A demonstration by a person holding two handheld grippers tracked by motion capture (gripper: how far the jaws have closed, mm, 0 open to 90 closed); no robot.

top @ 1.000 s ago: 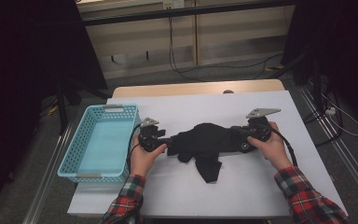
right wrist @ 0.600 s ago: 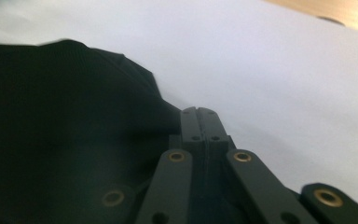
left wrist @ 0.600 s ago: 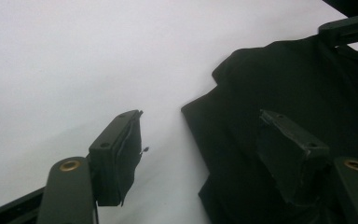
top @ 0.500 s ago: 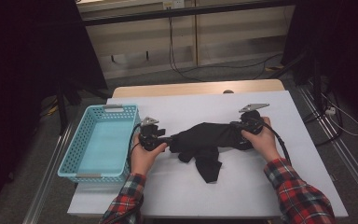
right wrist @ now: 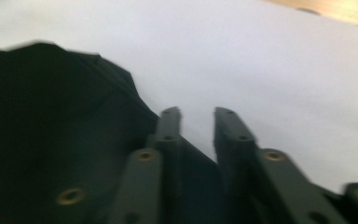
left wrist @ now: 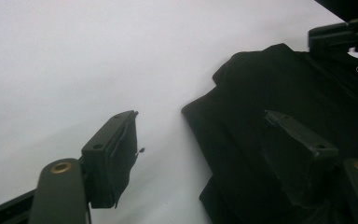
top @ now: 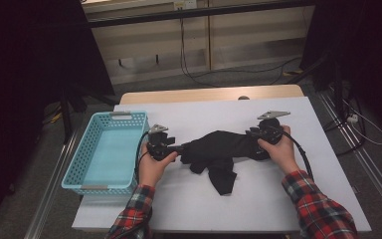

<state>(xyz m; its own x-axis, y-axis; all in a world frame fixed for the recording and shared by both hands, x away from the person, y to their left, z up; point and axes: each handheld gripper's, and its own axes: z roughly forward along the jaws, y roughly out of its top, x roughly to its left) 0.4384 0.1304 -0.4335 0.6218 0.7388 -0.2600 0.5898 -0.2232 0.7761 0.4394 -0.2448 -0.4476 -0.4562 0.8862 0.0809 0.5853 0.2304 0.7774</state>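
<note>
Currently: black garment (top: 219, 152) bunched mid-table (top: 189, 204), not yet in the empty blue basket (top: 104, 152). Left gripper (left wrist: 205, 140) fingers wide, one over cloth, nothing pinched. Right gripper (right wrist: 196, 122) fingers just parting, narrow gap, cloth beside them, unclamped.

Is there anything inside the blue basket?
No, the blue basket sits bare inside at the table's left, and the black cloth lies on the white table.
</note>
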